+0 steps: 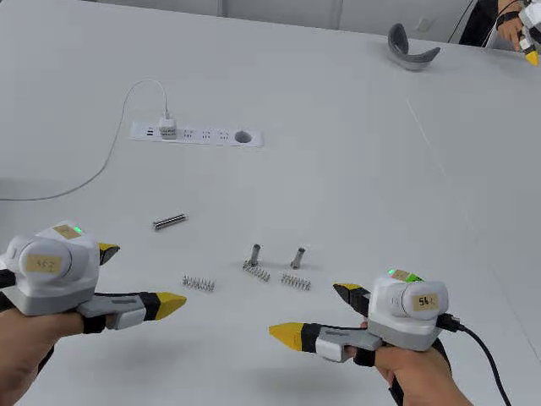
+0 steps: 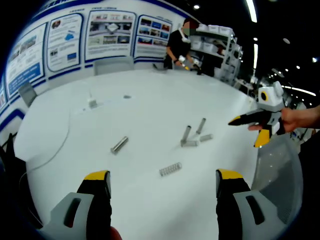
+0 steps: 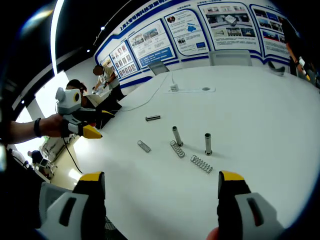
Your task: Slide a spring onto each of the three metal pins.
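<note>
Two short metal pins stand upright mid-table (image 1: 254, 254) (image 1: 297, 256), and a third pin (image 1: 169, 222) lies on its side further left. Three small springs lie loose: one (image 1: 199, 283) on the left, one (image 1: 256, 271) touching the base of the left upright pin, one (image 1: 296, 282) in front of the right pin. My left gripper (image 1: 142, 276) is open and empty, hovering left of the springs. My right gripper (image 1: 313, 310) is open and empty, near and to the right of them. In the left gripper view the nearest spring (image 2: 170, 169) lies just ahead of the jaws.
A white power strip (image 1: 196, 134) with a plugged charger and a trailing cable lies at the back left. A grey curved object (image 1: 412, 49) rests at the far right. A person's hands (image 1: 516, 25) work at the far corner.
</note>
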The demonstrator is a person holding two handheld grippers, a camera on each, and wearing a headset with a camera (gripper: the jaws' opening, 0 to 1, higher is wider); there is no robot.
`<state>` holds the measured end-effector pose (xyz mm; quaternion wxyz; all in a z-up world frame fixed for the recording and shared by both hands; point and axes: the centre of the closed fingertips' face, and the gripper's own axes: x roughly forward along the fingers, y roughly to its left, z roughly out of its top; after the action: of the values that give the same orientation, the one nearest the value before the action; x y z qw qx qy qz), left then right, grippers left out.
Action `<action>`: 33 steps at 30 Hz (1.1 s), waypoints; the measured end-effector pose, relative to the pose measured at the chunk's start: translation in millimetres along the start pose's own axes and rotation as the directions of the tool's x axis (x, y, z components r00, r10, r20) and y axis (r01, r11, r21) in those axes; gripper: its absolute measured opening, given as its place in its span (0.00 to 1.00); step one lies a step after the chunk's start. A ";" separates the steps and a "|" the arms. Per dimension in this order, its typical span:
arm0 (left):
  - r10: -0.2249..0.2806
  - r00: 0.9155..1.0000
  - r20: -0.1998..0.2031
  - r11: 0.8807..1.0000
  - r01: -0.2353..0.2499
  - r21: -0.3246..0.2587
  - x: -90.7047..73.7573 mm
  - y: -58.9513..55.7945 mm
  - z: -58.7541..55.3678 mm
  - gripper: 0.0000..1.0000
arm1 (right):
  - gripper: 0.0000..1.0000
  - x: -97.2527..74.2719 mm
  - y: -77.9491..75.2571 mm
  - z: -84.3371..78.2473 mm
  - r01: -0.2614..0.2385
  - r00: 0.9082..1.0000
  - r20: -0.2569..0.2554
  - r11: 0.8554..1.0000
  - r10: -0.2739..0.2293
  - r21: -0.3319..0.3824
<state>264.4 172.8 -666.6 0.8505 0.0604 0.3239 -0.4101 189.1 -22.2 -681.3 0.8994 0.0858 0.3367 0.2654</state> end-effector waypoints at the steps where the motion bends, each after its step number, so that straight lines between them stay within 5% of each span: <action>1: 0.000 1.000 -0.001 1.000 0.000 0.002 1.2 1.3 0.3 0.87 | 0.95 0.2 0.2 -0.2 -0.001 1.000 0.000 1.000 0.001 0.000; 33: -0.015 0.999 -0.051 1.000 0.016 0.020 73.9 47.1 5.9 0.85 | 0.95 0.3 -7.2 -3.9 0.008 1.000 0.005 1.000 -0.008 0.020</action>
<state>335.6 152.9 -714.1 0.8381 0.0770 0.3414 -0.4185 189.8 -28.2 -686.9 0.9003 0.0939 0.3375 0.2582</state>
